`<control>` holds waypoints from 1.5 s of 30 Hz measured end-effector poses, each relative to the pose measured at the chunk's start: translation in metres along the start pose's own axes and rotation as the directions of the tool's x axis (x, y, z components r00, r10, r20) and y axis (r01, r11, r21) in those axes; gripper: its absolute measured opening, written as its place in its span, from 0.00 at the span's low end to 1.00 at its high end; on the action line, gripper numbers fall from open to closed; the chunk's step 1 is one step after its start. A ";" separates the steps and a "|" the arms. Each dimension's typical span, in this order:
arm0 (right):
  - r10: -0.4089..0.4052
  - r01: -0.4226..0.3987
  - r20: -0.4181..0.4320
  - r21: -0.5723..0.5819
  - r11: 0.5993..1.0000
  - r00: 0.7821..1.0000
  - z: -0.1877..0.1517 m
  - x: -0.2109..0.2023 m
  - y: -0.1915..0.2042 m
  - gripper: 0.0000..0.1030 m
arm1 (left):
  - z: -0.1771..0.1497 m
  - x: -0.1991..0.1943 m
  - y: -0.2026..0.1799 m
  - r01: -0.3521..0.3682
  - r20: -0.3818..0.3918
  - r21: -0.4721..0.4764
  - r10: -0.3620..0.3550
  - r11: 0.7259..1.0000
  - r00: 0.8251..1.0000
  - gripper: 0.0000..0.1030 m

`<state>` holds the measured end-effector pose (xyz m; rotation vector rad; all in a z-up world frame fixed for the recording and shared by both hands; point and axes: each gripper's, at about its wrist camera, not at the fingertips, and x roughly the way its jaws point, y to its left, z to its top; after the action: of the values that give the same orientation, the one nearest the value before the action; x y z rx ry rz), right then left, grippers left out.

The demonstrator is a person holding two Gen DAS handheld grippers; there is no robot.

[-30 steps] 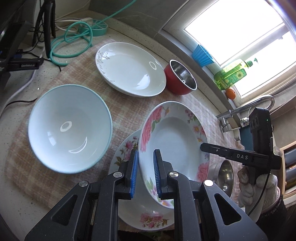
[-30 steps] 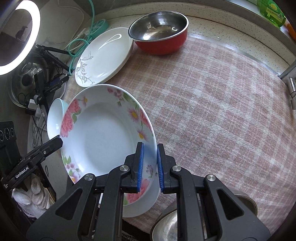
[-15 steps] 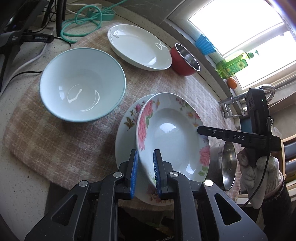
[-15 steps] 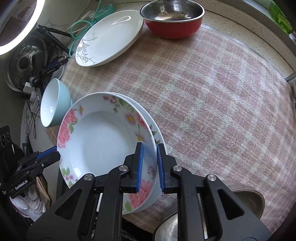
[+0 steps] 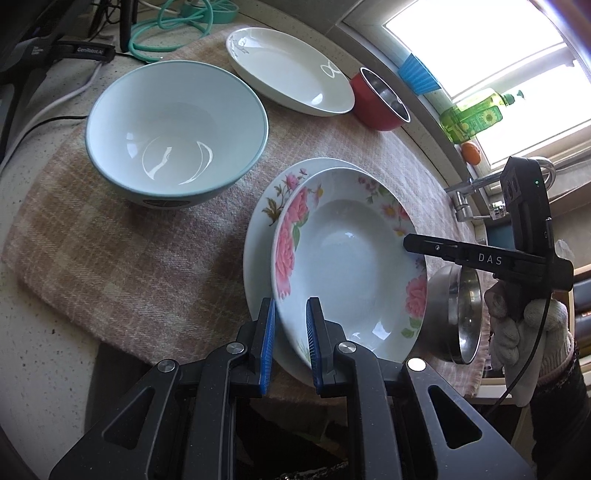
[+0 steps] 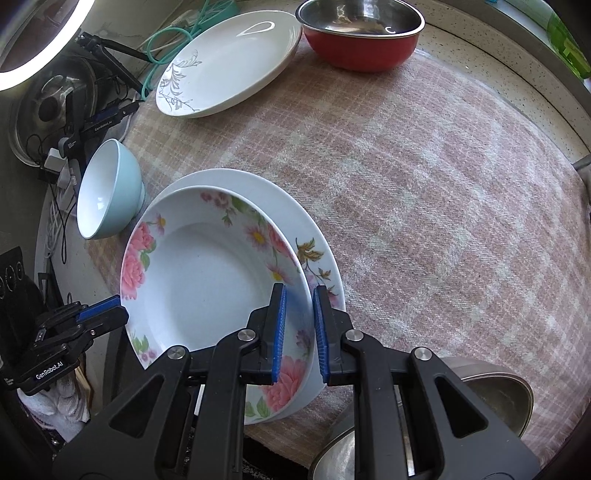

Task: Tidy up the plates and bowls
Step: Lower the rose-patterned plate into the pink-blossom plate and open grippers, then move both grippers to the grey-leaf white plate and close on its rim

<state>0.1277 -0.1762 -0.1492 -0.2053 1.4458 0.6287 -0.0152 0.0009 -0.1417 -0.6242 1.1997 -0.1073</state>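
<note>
A deep plate with pink roses (image 5: 347, 266) (image 6: 207, 280) rests on a larger flowered plate (image 5: 266, 206) (image 6: 306, 236) at the cloth's near edge. My left gripper (image 5: 290, 339) straddles the rose plate's near rim, its jaws slightly apart around it. My right gripper (image 6: 298, 328) straddles the opposite rim in the same way. Each gripper shows in the other's view. A light blue bowl (image 5: 177, 133) (image 6: 107, 188), a white plate with a grey leaf pattern (image 5: 288, 70) (image 6: 229, 62) and a red bowl (image 5: 380, 99) (image 6: 362, 33) stand on the checked cloth (image 6: 424, 192).
A steel bowl (image 5: 458, 314) (image 6: 487, 402) sits right beside the stacked plates. Green hose (image 5: 173, 26) and cables lie at the cloth's far end. A tap (image 5: 476, 184), a green soap bottle (image 5: 472, 118) and an orange stand by the window.
Both grippers lowered the rose plate from a raised, tilted hold onto the larger flowered plate. The jaws of both have opened slightly around its rim.
</note>
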 end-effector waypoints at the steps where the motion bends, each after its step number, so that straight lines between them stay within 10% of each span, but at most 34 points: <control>1: -0.002 0.002 0.001 -0.002 1.000 1.000 0.000 0.000 0.001 0.15 | 0.000 0.000 0.000 -0.001 0.002 -0.001 0.001 1.000 1.000 0.14; 26: -0.008 0.008 0.014 -0.008 1.000 1.000 0.005 -0.006 0.002 0.26 | -0.001 -0.002 -0.006 0.001 0.000 0.042 -0.001 0.999 1.000 0.16; 34: 0.011 -0.016 0.110 0.044 0.999 0.994 0.009 -0.035 -0.002 0.64 | 0.008 -0.024 -0.012 -0.003 0.033 0.133 -0.001 0.991 0.999 0.38; 45: 0.112 -0.168 0.257 0.206 0.964 0.960 0.023 -0.063 -0.002 0.77 | 0.064 -0.058 0.009 -0.037 0.111 0.199 0.015 0.979 0.994 0.43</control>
<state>0.1484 -0.1837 -0.0857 0.1518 1.2875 0.5777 0.0173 0.0565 -0.0834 -0.4319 1.0747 -0.1683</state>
